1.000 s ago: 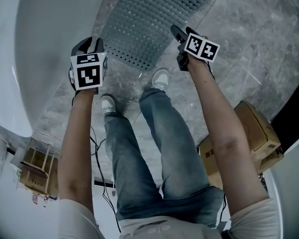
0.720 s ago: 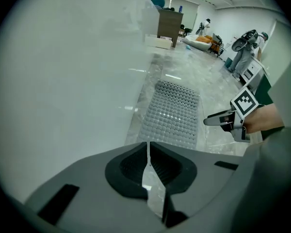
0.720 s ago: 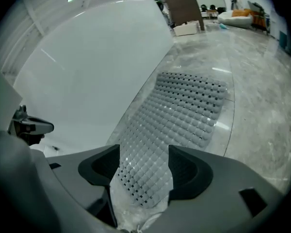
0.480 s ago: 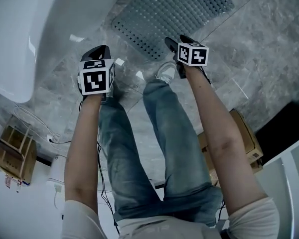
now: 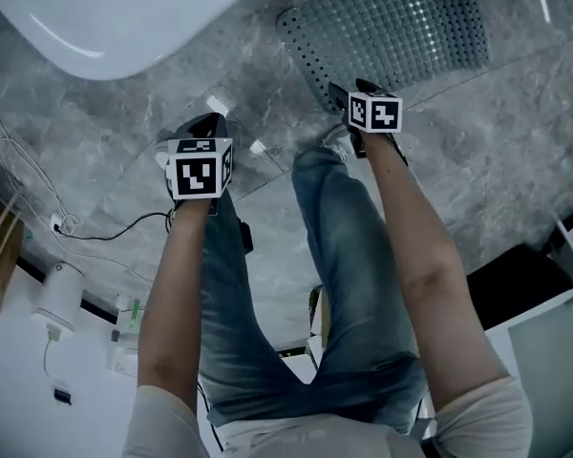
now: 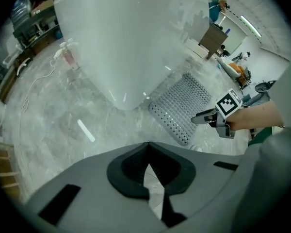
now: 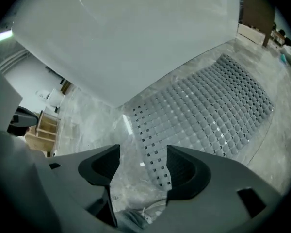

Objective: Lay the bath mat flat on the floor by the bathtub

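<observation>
Left claw [image 6: 148, 149] has just been closing and is now shut tight with nothing between its jaws, while the right claw [image 7: 138, 164] stands open and empty too. From where I stand the job looks as good as done: the grey perforated rubber bath mat [image 5: 392, 27] lies spread flat on the grey marble-tiled floor [image 5: 516, 160], right beside the curved wall of the white bathtub [image 5: 124, 8], with no fold or lifted corner that I can see. At most it may want a nudge to square it with the tub. The mat's near corner lies just ahead of and below the right claw, untouched, and sits well off to the right of the left claw.
</observation>
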`<state>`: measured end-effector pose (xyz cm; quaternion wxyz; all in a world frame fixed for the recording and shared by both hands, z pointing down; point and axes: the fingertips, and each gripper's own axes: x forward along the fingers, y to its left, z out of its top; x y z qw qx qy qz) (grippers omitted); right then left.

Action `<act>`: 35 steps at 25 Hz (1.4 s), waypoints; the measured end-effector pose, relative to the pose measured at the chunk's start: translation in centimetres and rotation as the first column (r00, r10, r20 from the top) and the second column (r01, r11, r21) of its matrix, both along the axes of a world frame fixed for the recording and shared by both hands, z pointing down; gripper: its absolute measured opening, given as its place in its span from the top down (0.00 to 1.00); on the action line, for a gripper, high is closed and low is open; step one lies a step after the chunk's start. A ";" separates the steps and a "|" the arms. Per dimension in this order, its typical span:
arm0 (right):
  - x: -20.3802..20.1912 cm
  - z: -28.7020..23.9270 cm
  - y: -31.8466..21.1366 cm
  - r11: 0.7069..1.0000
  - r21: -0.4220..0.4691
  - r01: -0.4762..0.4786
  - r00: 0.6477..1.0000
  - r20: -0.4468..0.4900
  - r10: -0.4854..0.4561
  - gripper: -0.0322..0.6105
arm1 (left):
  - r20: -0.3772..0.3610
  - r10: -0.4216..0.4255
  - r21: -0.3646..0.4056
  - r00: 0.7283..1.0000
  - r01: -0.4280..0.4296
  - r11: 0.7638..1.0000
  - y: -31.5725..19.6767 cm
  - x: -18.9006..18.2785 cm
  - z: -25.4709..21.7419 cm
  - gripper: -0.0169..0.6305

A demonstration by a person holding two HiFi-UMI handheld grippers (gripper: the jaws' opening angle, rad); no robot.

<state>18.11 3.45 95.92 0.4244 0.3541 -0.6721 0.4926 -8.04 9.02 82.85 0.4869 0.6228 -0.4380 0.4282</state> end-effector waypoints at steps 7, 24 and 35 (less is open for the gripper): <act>-4.1 1.4 1.9 0.991 -0.042 0.126 0.985 -0.110 -0.130 0.45 | -0.040 -0.223 -0.026 0.974 0.222 0.975 5.9 -5.5 -0.1 0.95; -9.5 10.4 -0.2 0.966 -0.012 0.258 0.928 -0.274 -0.252 0.45 | -0.088 -0.457 -0.034 0.885 0.456 0.889 9.7 -14.8 5.3 0.95; -8.9 15.9 -0.9 0.966 -0.010 0.258 0.900 -0.362 -0.244 0.45 | -0.117 -0.541 -0.046 0.832 0.540 0.840 8.9 -17.2 5.0 0.95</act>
